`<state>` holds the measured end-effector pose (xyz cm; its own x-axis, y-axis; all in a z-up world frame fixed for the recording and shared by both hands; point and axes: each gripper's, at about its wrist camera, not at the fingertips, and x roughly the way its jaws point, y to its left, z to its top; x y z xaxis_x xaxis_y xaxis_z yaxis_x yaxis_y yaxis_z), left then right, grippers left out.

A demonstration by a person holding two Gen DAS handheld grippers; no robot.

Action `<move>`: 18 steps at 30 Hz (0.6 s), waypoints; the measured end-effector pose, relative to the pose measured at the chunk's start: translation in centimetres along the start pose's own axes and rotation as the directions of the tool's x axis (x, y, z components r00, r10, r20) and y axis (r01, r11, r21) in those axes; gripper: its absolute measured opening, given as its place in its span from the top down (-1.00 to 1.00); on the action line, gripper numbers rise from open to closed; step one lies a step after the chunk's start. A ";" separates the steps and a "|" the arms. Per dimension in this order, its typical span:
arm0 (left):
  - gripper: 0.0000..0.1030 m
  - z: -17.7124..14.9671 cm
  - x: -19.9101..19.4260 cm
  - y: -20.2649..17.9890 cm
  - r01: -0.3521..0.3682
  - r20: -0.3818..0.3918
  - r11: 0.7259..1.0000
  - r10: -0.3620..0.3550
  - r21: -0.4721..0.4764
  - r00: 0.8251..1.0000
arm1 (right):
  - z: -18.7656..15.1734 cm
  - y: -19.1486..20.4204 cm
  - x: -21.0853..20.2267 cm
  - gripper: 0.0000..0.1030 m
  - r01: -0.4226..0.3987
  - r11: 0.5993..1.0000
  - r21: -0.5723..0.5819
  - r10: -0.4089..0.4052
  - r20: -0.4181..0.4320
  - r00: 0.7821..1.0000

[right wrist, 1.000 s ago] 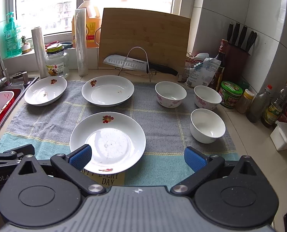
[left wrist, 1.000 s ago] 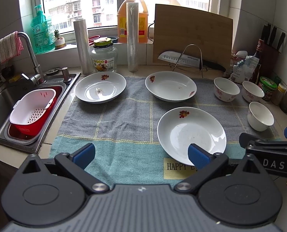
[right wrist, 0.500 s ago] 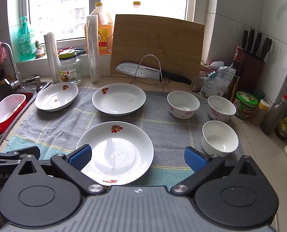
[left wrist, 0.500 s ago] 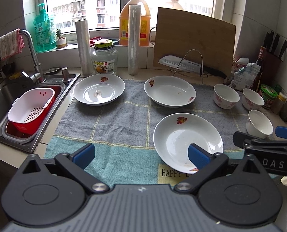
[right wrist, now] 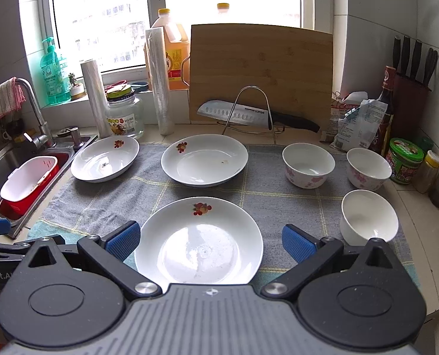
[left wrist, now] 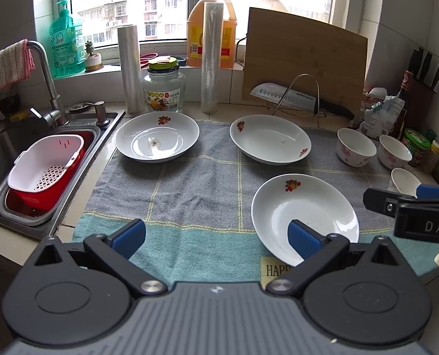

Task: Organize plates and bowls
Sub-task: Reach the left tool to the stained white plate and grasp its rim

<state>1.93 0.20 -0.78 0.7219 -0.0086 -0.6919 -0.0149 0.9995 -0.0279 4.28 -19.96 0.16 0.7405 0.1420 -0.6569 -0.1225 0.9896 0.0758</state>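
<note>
Three white plates with a red flower mark lie on a grey-and-teal towel (left wrist: 189, 195): a back-left plate (left wrist: 157, 140) (right wrist: 104, 158), a back-middle plate (left wrist: 270, 139) (right wrist: 204, 159) and a near plate (left wrist: 305, 210) (right wrist: 200, 236). Three small bowls stand at the right: two flowered bowls (right wrist: 308, 164) (right wrist: 368, 168) and a plain white bowl (right wrist: 368, 217). My left gripper (left wrist: 216, 236) hovers open above the towel's front edge, its right finger over the near plate's rim. My right gripper (right wrist: 210, 238) is open, straddling the near plate from above. Both hold nothing.
A sink (left wrist: 0, 153) with a red-and-white colander (left wrist: 46, 171) is at the left. A jar (left wrist: 163, 87), two film rolls, oil jugs, a cutting board (left wrist: 305, 62), a cleaver on a wire rack (left wrist: 290, 97), and condiment jars and bottles (right wrist: 404, 164) line the back and right.
Both grippers have pulled back and risen, so plates and bowls sit farther from the fingers. Nothing on the towel has moved; both grippers stay open.
</note>
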 end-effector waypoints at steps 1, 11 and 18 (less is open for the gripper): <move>-0.97 0.1 0.3 0.4 0.001 -0.002 1.000 -0.001 0.006 1.000 | 0.1 0.1 0.2 -1.00 -0.006 1.000 0.010 0.006 0.002 1.000; -0.97 2.7 4.4 5.7 0.066 -0.008 0.996 -0.066 0.055 0.998 | 2.3 3.0 3.2 -1.00 -0.006 1.000 0.016 0.005 0.051 0.999; -0.97 5.1 7.9 9.7 0.082 -0.040 0.990 -0.078 0.113 0.996 | 4.2 6.6 7.1 -1.00 0.037 0.999 -0.003 -0.036 0.021 0.999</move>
<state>10.98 9.97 -2.82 0.6926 -0.0875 -0.7160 0.1226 0.9925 -0.0027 11.49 -12.36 -0.89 0.7580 0.1063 -0.6436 -0.0973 0.9940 0.0495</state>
